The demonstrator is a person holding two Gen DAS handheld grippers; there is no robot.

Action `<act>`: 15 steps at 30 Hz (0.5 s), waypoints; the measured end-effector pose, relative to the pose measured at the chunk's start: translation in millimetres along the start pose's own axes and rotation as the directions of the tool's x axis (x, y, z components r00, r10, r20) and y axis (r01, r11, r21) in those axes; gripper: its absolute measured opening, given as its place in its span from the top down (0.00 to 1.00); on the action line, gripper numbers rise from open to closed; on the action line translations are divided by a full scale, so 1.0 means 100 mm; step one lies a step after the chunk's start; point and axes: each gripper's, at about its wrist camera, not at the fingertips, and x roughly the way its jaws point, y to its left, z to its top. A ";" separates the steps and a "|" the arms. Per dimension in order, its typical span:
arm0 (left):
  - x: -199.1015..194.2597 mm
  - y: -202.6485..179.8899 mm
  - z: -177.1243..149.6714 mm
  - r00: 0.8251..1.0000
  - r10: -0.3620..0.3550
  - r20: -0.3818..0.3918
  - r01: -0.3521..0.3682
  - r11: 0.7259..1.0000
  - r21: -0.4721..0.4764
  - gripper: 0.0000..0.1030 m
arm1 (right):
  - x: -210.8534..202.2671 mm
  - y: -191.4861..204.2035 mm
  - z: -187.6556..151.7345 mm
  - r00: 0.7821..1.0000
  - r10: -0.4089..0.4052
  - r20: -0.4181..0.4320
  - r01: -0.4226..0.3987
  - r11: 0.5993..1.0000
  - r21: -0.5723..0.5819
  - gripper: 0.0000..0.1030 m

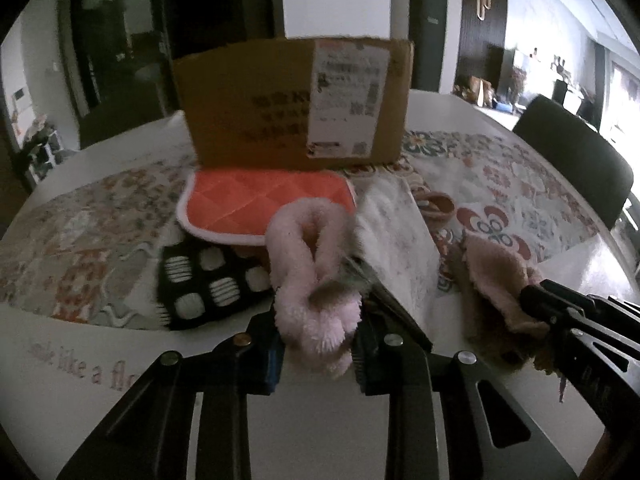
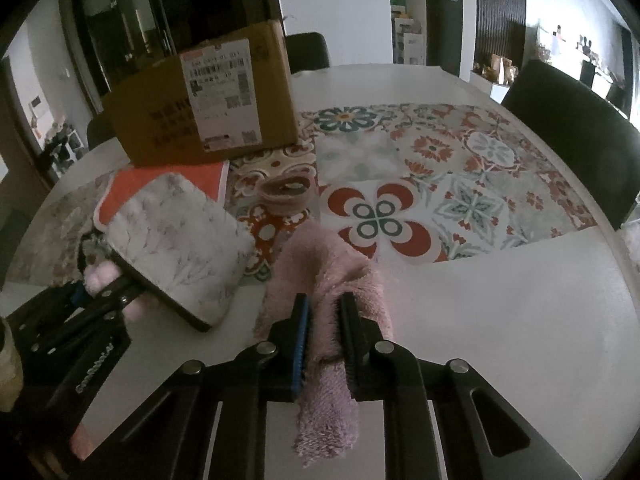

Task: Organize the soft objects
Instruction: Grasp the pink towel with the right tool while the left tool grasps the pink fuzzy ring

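Observation:
My left gripper is shut on a fluffy pale pink ring-shaped soft piece, held just above the table; it also shows in the right wrist view. My right gripper is shut on a pink terry cloth, which droops between the fingers; the cloth also shows in the left wrist view. On the table lie an orange quilted pad, a black and white patterned cloth, a white floral padded piece and a small brown ring.
A cardboard box stands at the back of the round white table, behind the soft things. A patterned floral mat covers the table's middle. Dark chairs stand at the right edge.

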 end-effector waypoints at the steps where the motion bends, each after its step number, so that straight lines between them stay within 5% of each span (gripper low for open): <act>1: -0.06 0.02 0.00 1.000 0.005 0.012 -0.005 1.000 -0.006 0.73 | -0.04 0.00 0.01 1.000 0.000 0.008 0.000 1.000 0.002 0.84; 15: -0.72 0.12 0.02 0.992 0.025 0.125 -0.021 0.999 -0.031 0.73 | -0.61 0.16 0.04 0.990 0.038 0.133 -0.036 0.999 -0.022 0.88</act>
